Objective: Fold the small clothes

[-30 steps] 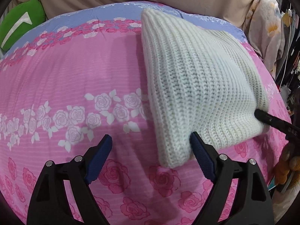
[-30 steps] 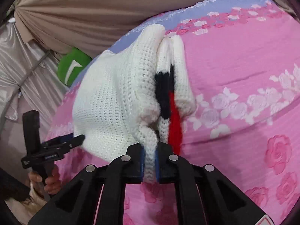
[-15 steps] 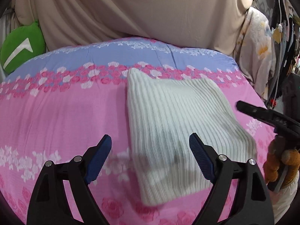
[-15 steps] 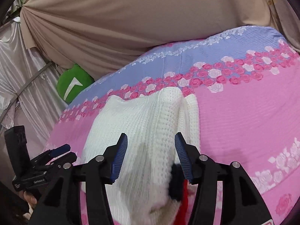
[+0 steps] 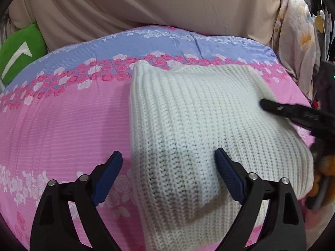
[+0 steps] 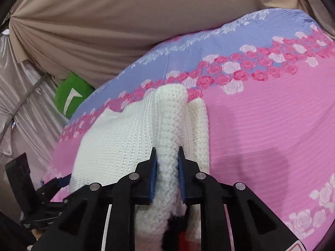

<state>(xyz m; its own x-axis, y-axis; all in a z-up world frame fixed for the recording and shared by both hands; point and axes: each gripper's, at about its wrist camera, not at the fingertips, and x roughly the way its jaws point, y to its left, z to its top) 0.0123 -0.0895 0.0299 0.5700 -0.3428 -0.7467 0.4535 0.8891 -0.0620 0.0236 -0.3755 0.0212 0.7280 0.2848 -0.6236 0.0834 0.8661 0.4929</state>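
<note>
Right wrist view: the right gripper (image 6: pixel 167 174) is now pinching a thick rolled edge of the white knit sweater (image 6: pixel 117 138). Half a second ago its jaws stood spread over that edge; a second ago they were shut on it. So the edge was released and has been re-gripped, which I judge to be a new hold taken for the next fold. Black and red yarn shows below the pads, at the near end of the garment.

Left wrist view: the left gripper (image 5: pixel 168 178) is spread wide, holding nothing, as it was in both earlier frames. Its right finger (image 5: pixel 229 177) lies over the near part of the sweater (image 5: pixel 199 121); its left finger is over bare cover. It has dropped closer to the knit than half a second ago.

Location: the sweater lies folded on the pink rose-print bed cover (image 5: pixel 62 125), toward the right side, its far corner reaching the band of roses below the blue strip. The right gripper (image 5: pixel 293 113) enters at the garment's right edge.

Assessment: folding is partly done. Risk noted: the bulky knit may slip or spring open from a narrow pinch.

Background: green cushion (image 5: pixel 18 52), beige drape (image 6: pixel 125 21).
</note>
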